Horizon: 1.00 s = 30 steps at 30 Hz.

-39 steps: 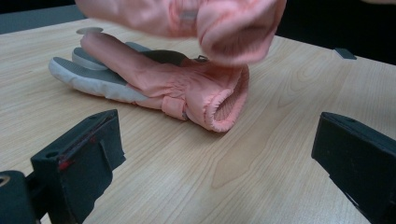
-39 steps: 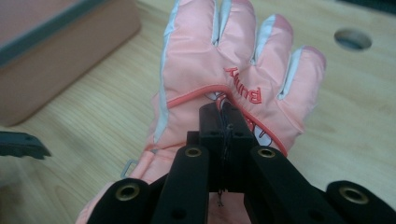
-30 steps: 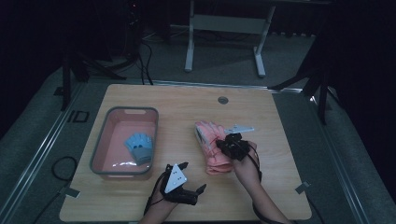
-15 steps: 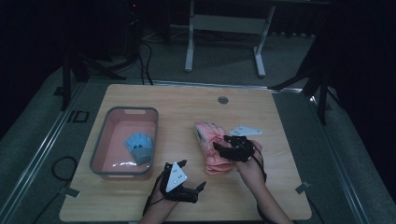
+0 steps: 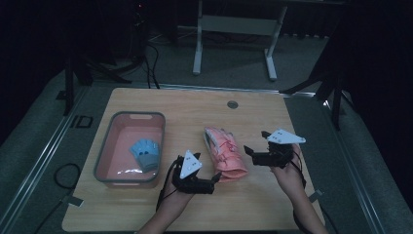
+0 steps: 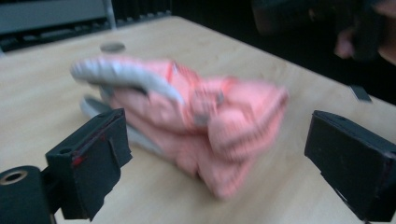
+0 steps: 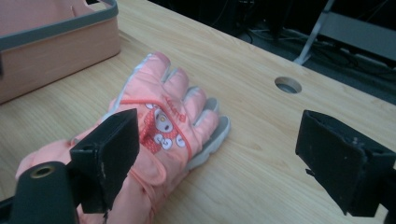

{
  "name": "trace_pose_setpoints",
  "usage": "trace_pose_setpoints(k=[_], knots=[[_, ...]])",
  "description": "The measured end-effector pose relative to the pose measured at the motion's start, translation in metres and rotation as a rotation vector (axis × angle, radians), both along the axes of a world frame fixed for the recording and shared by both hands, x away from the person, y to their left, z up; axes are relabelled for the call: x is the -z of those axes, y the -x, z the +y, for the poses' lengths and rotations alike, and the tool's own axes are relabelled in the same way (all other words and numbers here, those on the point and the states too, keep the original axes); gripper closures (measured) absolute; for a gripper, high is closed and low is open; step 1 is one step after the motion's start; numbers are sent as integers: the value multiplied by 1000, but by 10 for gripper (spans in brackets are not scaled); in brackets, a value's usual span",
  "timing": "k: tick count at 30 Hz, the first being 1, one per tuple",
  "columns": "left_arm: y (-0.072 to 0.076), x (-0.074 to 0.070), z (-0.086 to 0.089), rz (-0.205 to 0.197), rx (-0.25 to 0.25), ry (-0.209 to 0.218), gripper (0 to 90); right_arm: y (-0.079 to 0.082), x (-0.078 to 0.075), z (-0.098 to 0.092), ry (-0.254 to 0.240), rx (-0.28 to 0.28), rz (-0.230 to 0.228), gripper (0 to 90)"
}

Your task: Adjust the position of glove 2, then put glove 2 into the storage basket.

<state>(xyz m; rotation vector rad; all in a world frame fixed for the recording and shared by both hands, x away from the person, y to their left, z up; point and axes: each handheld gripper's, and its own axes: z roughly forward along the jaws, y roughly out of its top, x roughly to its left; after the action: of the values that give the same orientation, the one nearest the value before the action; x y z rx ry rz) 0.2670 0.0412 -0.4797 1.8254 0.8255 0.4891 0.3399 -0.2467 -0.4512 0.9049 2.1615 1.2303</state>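
On table, pink glove lies between both wide-open tongs, unheld.

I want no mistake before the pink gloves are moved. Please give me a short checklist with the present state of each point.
1. Left gripper open: ok.
2. Right gripper open, holding nothing, jaws just opened: ok.
3. Pink gloves lie on the table, free of both grippers: ok.
4. Gloves between the left jaws in the left gripper view: ok.
5. Pink bin has room beside the blue gloves: ok.
6. Both pink gloves stacked squarely: cannot tell.
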Motion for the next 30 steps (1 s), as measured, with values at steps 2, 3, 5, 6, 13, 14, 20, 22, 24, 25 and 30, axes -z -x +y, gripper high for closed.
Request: trace_pose_setpoints(k=[2, 3, 5, 6, 13, 14, 20, 22, 24, 25, 30], knots=[[-9, -8, -5, -15, 2, 1, 95, 1, -1, -4, -12, 22, 2, 135], [-15, -11, -8, -12, 2, 1, 132, 0, -2, -6, -29, 18, 12, 119], [-28, -14, -15, 7, 12, -9, 208, -1, -2, -7, -60, 24, 47, 100], [-35, -15, -19, 22, 13, -23, 208, -1, -2, -7, -60, 24, 47, 100], [-65, -19, -47, 13, 35, -75, 720, -12, 2, -2, -63, 20, 89, 677], [-74, -14, -55, 52, 36, -131, 812, -18, 4, 3, -79, -5, 107, 773], [-82, 13, -59, 135, 43, -271, 896, -29, 16, 25, -18, -43, 146, 835], [-81, 23, -57, 147, 47, -290, 898, -33, 24, 31, -13, -54, 172, 789], [-81, 28, -54, 159, 33, -272, 899, -36, 32, 36, 6, -46, 194, 718], [-81, 29, -53, 158, 32, -271, 900, -41, 41, 37, -3, -37, 237, 659], [-81, 35, -51, 162, 34, -271, 900, -51, 58, 38, -35, -4, 333, 530]])
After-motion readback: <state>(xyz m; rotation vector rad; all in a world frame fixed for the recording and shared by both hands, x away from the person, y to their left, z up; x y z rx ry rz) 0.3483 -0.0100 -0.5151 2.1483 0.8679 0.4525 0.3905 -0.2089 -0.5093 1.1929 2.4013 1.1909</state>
